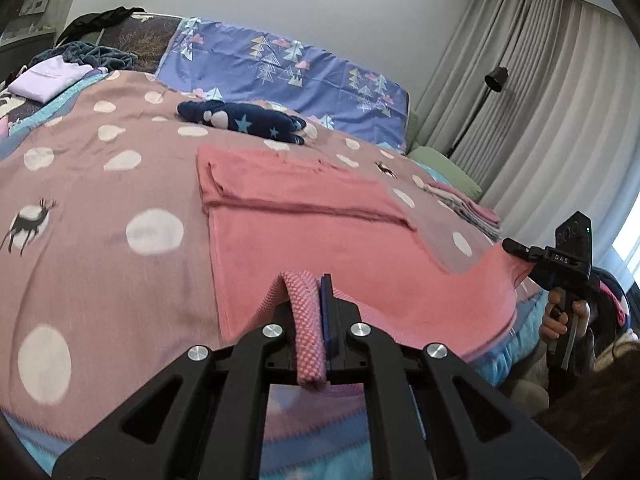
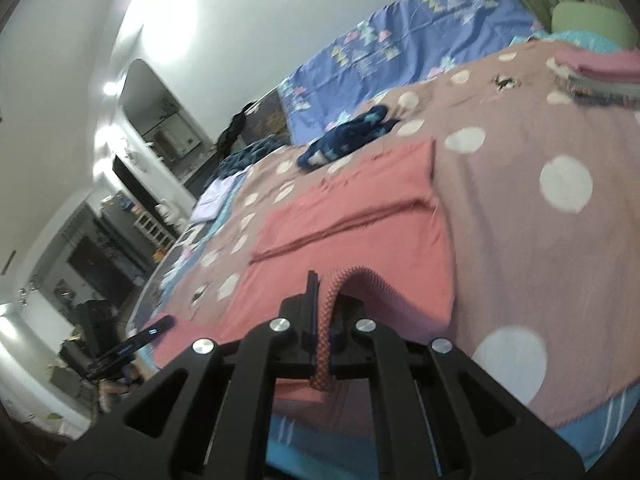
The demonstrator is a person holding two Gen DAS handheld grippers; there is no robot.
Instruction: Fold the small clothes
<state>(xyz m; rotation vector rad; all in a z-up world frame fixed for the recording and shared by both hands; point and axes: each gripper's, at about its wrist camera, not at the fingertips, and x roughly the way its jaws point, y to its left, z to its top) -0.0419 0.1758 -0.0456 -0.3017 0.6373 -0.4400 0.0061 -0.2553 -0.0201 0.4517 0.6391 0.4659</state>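
I have the pink garment point(image 1: 304, 216) spread on the bed point(image 1: 100, 184) at frame centre, its far part already folded into a band. My left tongs point(image 1: 316, 312) are clamped tight on its near hem at lower centre; my right tongs point(image 2: 320, 316) pinch the other near corner likewise. A finished stack point(image 1: 468, 204) sits at right, so some pieces look done. A dark blue starred piece point(image 1: 244, 122) beyond looks unfolded. I judge this fold about halfway.
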